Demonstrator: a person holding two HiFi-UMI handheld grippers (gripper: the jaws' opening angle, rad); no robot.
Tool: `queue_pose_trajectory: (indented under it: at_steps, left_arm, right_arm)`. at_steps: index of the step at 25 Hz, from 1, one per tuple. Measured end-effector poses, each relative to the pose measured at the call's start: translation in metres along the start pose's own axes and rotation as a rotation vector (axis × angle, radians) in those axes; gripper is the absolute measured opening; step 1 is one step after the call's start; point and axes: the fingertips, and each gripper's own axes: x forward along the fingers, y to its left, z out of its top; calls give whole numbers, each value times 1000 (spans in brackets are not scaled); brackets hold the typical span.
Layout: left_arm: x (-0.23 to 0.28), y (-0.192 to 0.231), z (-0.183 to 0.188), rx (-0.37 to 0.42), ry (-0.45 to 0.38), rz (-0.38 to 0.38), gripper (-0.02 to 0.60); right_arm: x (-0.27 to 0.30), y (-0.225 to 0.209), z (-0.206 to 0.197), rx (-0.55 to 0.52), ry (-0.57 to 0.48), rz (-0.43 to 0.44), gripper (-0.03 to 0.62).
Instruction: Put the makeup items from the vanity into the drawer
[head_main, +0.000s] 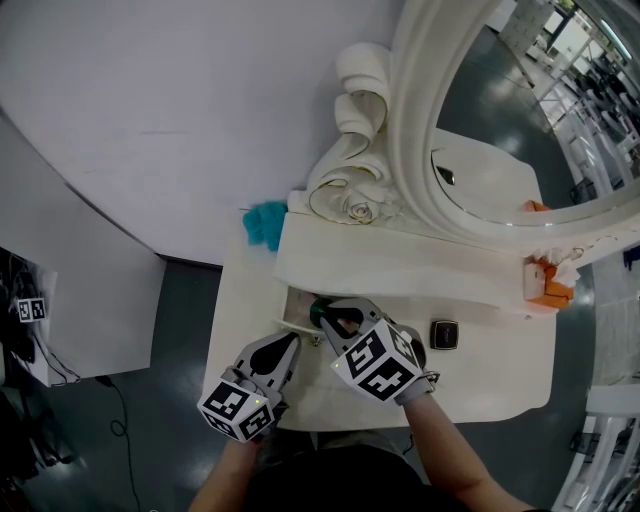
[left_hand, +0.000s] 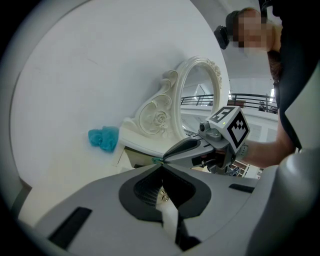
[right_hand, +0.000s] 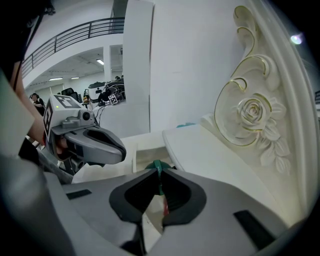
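Observation:
A small drawer (head_main: 297, 303) stands pulled out at the left of the white vanity (head_main: 500, 385), under its raised shelf. My right gripper (head_main: 322, 313) hangs over the drawer, shut on a thin dark-green makeup item (right_hand: 157, 166) that pokes out between its tips. My left gripper (head_main: 295, 341) sits just in front of the drawer, its tips together around a small gold drawer pull (left_hand: 162, 196). A square black compact (head_main: 444, 334) lies on the vanity top to the right of the grippers. A bit of red shows below the right jaws; I cannot tell what it is.
An oval mirror (head_main: 500, 120) in an ornate white frame (head_main: 345, 195) stands at the back. An orange box with tissue (head_main: 548, 283) sits at the shelf's right end. A teal fluffy thing (head_main: 266, 223) lies behind the vanity's left corner, against the white wall.

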Motion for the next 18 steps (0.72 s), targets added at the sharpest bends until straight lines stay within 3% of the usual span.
queue_pose_trajectory:
  at_steps: [13, 16, 18]
  left_arm:
    - [-2, -1, -1, 0, 1, -3, 14]
    - [-1, -2, -1, 3, 2, -6, 14]
    - [-1, -3, -2, 3, 4, -9, 13]
  right_arm:
    - [-1, 2, -3, 23, 2, 0, 28]
    - [-2, 4, -5, 36, 6, 15, 97]
    - [-2, 4, -6, 37, 9, 14, 110]
